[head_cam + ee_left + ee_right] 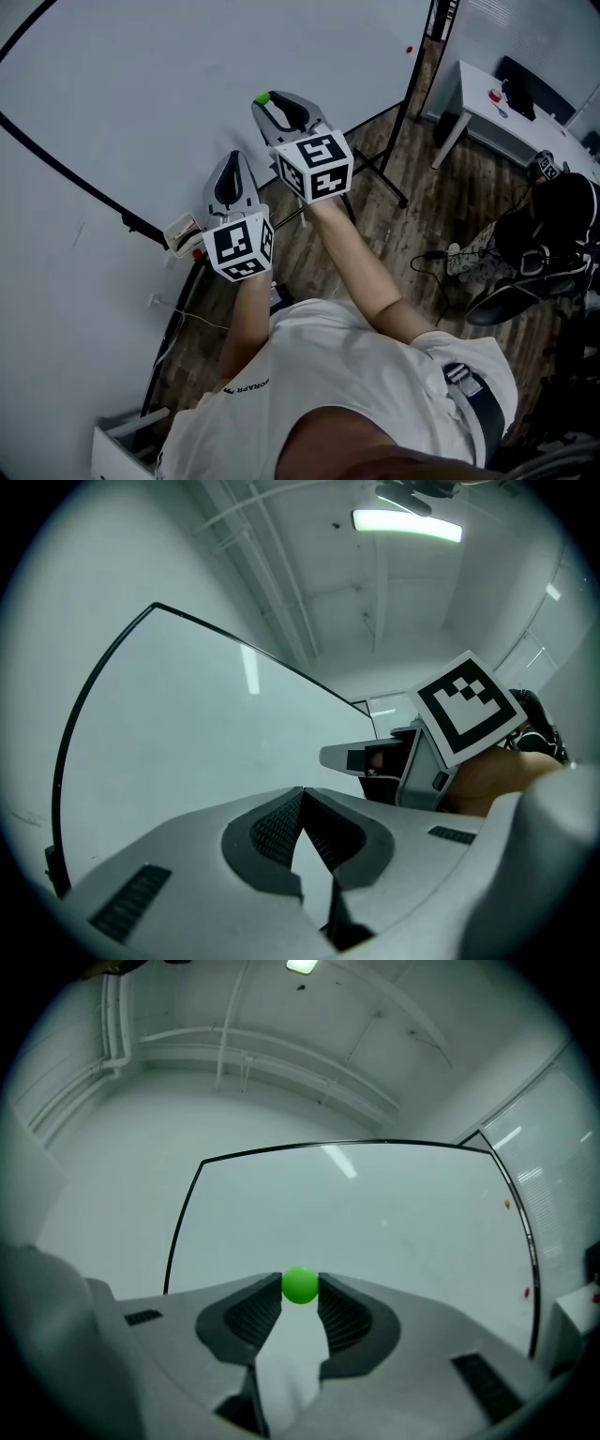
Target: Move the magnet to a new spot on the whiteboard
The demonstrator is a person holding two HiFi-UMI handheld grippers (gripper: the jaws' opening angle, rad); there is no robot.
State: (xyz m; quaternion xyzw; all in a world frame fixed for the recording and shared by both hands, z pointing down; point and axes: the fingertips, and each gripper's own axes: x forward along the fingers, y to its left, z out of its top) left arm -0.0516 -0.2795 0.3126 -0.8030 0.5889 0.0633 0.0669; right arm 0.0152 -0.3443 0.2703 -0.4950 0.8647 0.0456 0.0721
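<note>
A small green round magnet (300,1285) sits pinched between the tips of my right gripper (300,1288), in front of the whiteboard (375,1213). In the head view the green magnet (262,97) shows at the tip of the right gripper (267,101), close against the whiteboard (169,84). My left gripper (300,794) is shut with nothing in it, its tips touching; it hangs lower and to the left (230,169), near the board's bottom frame.
Two small red magnets (507,1204) stick near the board's right edge. The whiteboard stand's legs (380,173) spread on the wood floor. A white table (511,112) and a dark chair with a bag (544,244) stand to the right. A cable (187,319) runs along the floor.
</note>
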